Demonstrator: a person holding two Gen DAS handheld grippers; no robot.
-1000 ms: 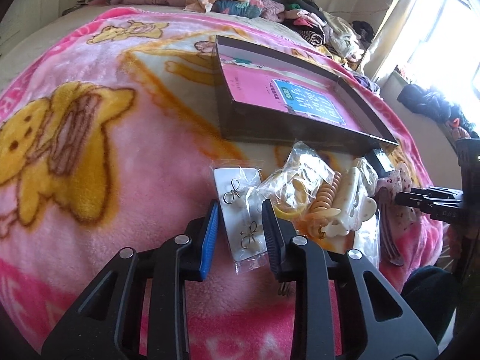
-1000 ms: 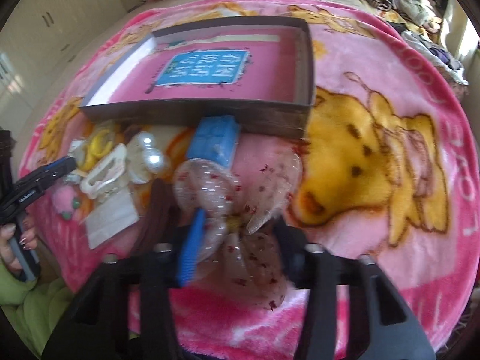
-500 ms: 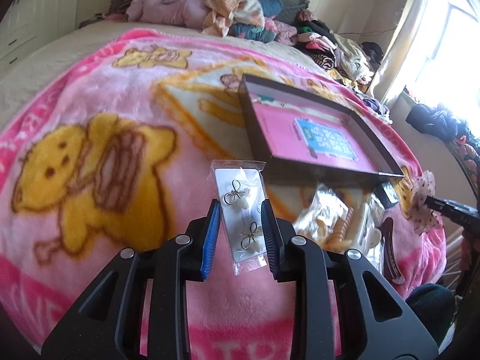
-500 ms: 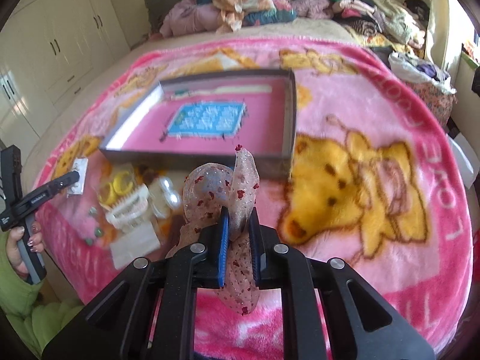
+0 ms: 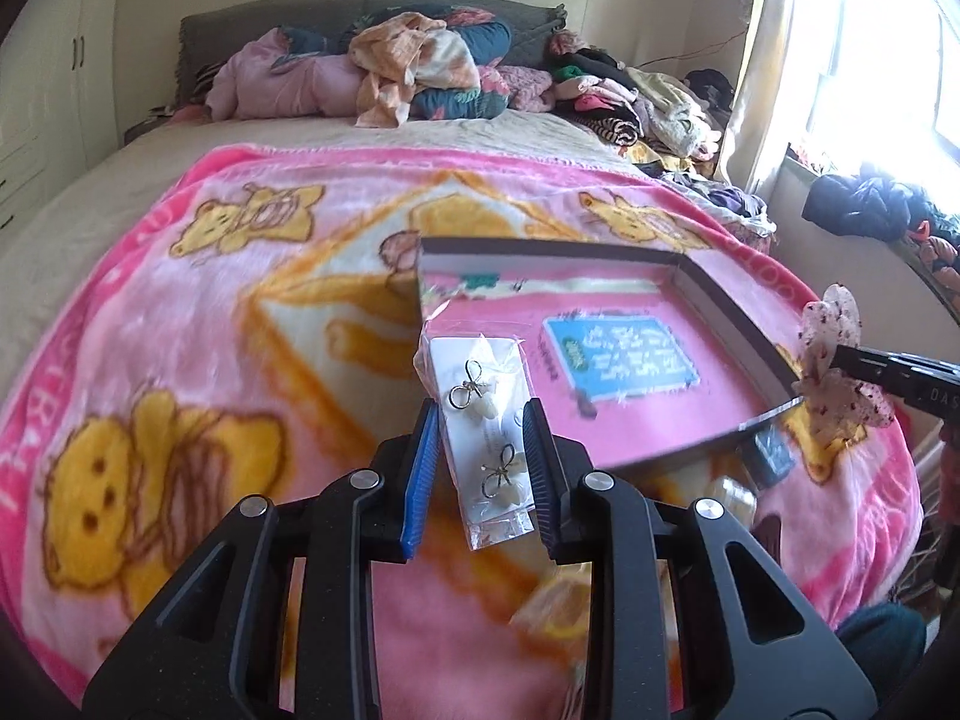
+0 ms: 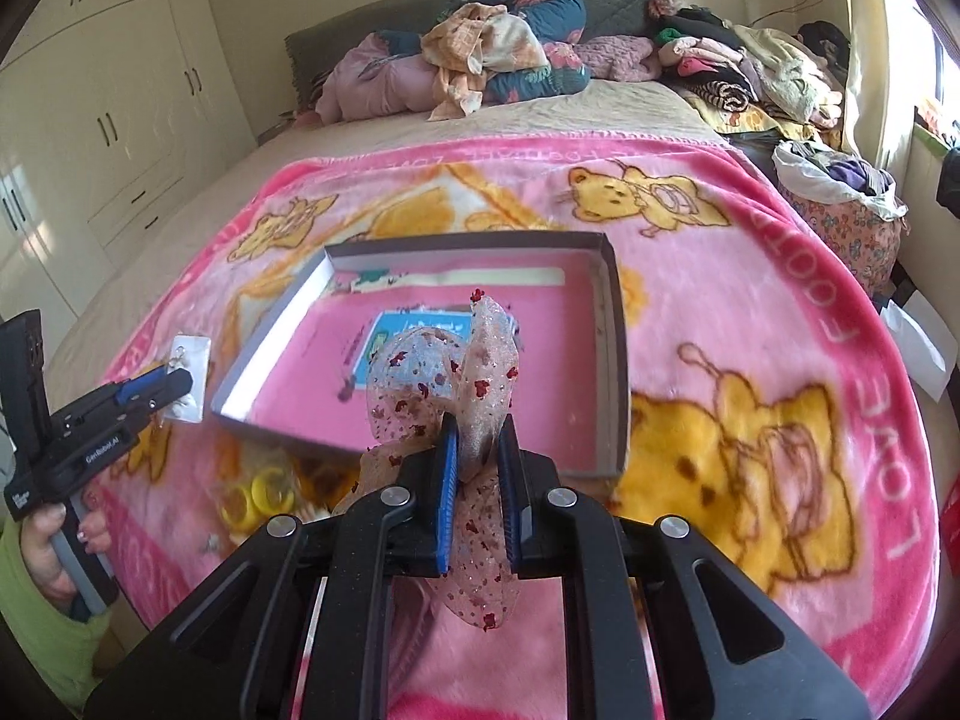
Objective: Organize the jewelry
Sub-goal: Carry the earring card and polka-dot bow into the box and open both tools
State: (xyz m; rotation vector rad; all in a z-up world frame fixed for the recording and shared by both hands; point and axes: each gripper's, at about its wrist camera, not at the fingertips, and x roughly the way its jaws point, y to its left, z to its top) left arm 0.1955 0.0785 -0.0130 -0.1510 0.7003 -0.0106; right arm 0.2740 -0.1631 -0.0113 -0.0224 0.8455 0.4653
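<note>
My left gripper (image 5: 480, 420) is shut on a clear packet with a white earring card (image 5: 489, 420) bearing two bow earrings, held in the air over the near left corner of the shallow box (image 5: 744, 312). From the right wrist the same packet (image 6: 192, 372) hangs at the left gripper (image 6: 171, 390) left of the box (image 6: 612, 360). My right gripper (image 6: 477, 438) is shut on a sheer bow with red flecks (image 6: 444, 378), lifted above the box's near edge; the bow (image 5: 831, 360) also shows at far right in the left wrist view.
The box, pink inside with a blue label (image 6: 414, 342), lies on a pink bear blanket (image 6: 750, 420). Yellow rings (image 6: 258, 495) and other small items lie below the box's near side. Piled clothes (image 6: 510, 54) sit at the bed's head, a wardrobe (image 6: 102, 120) left.
Both grippers rose off the blanket: the left lifted the earring packet toward the box, and the right closed on the sheer bow and raised it above the box's near edge.
</note>
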